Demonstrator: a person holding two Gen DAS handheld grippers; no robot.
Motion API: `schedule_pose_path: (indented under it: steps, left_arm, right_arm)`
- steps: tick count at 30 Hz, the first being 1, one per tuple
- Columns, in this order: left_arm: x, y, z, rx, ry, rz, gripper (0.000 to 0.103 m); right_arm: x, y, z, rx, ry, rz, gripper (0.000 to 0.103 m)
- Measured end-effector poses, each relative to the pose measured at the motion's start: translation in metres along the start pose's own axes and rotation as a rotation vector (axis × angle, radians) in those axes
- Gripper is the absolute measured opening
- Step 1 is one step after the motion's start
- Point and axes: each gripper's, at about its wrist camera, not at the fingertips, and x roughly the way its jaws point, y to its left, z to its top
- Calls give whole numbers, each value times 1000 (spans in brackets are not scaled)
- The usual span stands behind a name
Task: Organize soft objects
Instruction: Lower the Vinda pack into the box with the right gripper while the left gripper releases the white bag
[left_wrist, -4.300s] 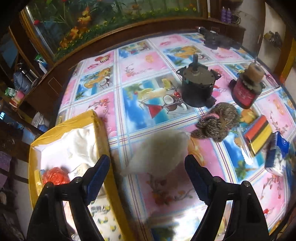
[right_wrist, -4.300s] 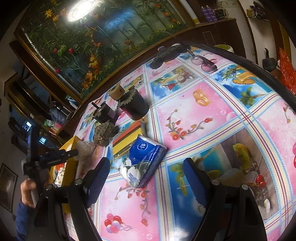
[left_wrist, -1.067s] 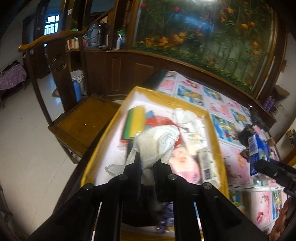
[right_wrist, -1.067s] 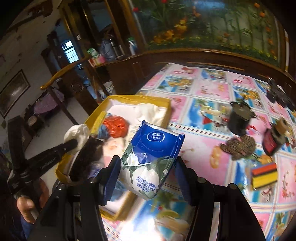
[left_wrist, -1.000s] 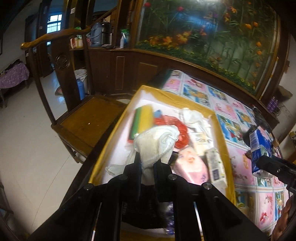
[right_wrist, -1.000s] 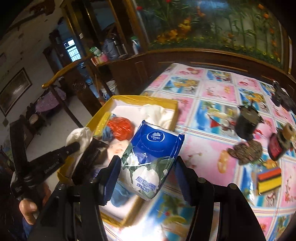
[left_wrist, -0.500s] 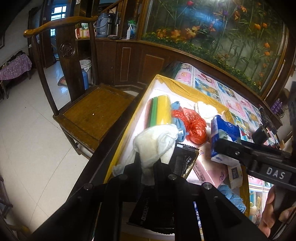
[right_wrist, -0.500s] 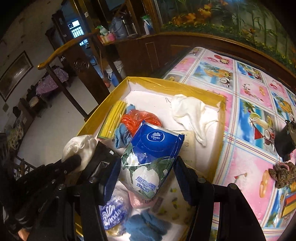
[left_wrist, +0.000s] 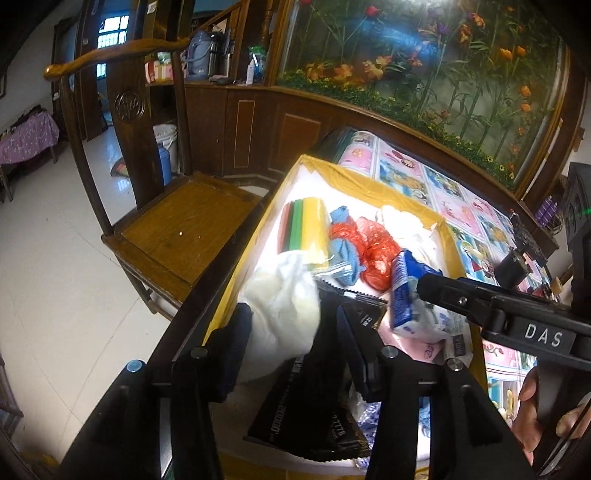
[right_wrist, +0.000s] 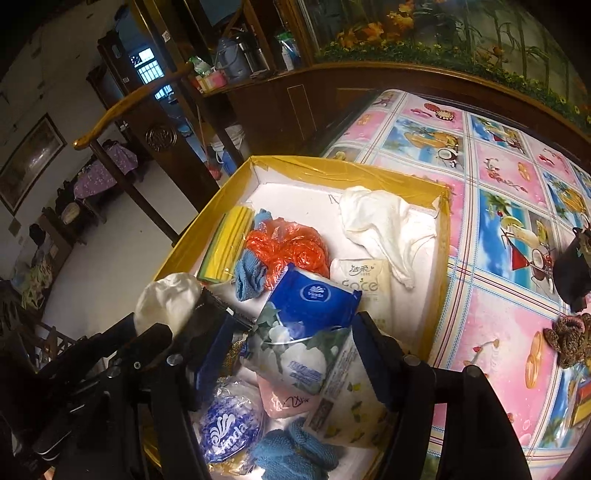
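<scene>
Both tongs have just been opening over the yellow box. Left tongs: released, white cloth loose between them, at 7 o'clock in box. Right tongs: released, Vinda tissue pack resting mid-box. Both deposits look done.

Left gripper pointed steeply down over the yellow box, jaws just parted, white cloth loose between them. Right gripper tilted down over the same box, jaws just widened around the blue tissue pack. Bare hand gripped the right gripper's handle beside the box.
</scene>
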Motion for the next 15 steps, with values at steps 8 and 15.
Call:
schedule_pose_path:
  steps: [8,15]
  left_arm:
    - [-14,-20,-1,39,-15,-17,47]
    - [-26,-50,-4,94,-32,-44,47]
  right_arm:
    - [-36,-24,-18,68,-59,43,72]
    - [-74,-74,-45,150,-122,12,72]
